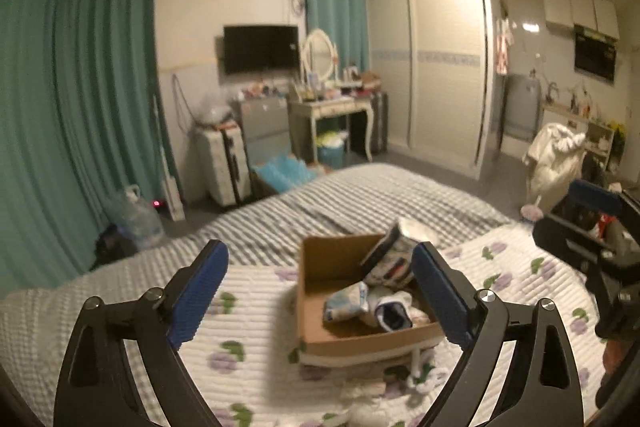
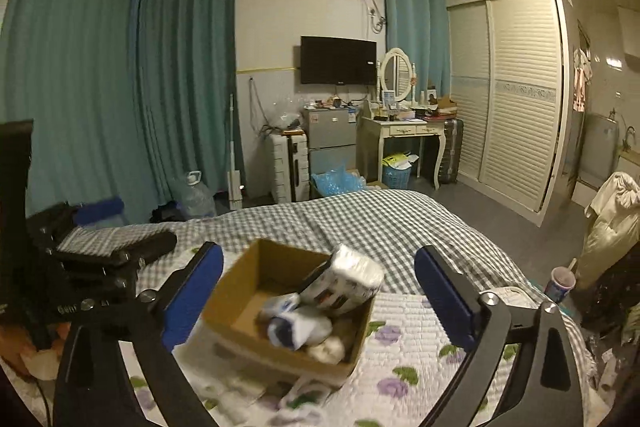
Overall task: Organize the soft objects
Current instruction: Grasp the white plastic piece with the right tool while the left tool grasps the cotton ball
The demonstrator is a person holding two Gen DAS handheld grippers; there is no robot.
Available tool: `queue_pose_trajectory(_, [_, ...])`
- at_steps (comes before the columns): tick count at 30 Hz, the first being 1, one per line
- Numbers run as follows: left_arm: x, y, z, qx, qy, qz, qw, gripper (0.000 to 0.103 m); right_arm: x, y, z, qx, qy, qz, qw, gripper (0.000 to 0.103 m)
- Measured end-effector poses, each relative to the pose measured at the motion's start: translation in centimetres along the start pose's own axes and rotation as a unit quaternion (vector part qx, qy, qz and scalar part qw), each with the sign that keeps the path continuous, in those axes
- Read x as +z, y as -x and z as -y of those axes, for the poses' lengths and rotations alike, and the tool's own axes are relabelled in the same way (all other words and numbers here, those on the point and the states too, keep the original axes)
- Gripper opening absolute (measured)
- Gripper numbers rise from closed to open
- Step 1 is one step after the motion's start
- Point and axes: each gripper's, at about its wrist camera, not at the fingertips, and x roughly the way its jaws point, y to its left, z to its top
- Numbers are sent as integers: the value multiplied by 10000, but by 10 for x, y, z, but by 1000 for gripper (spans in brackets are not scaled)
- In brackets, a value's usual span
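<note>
An open cardboard box (image 1: 320, 267) (image 2: 256, 275) sits on the floral quilt of the bed. Leaning against the box's far right wall is a white printed tissue pack (image 1: 390, 259) (image 2: 348, 283). Below it lie a blue-and-white soft pack (image 1: 346, 301) and a rolled white-and-navy cloth (image 1: 394, 315) (image 2: 298, 327). My left gripper (image 1: 320, 249) hangs open above and in front of the box, nothing between its blue pads. My right gripper (image 2: 319, 253) is open too, wide across the box, holding nothing. Each gripper shows at the edge of the other's view.
The bed (image 2: 400, 227) has a checked sheet beyond the quilt. Some white soft items (image 1: 420, 375) (image 2: 304, 399) lie loose in front of the box. A cup (image 2: 562, 283) stands off the bed's right side. On the floor past the bed are a water jug (image 2: 196, 195), a suitcase and a dresser.
</note>
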Motion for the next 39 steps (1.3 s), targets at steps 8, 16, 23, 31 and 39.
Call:
queue_pose_trajectory(8, [-44,29,-32,123,-196,-211,9995,95,-30,47,-50,113,4,-327,9994,103])
queue_pose_trajectory(16, [-118,-9,-54,22,59,-772,9970,94,-119,8,-82,318,0,-910,9953,103])
queue_pose_trajectory(23, [-184,-50,-58,15,46,-1282,9917,93,-187,-56,-95,288,-63,-1496,9883,95])
queue_pose_trajectory(31, [-235,-85,-46,-114,61,-2081,9780,79,-239,-106,-96,376,-226,-2023,9783,73])
queue_pose_trajectory(39, [-251,-97,-52,-152,343,-2365,9709,34,-244,-123,-97,497,-364,-2139,9749,61])
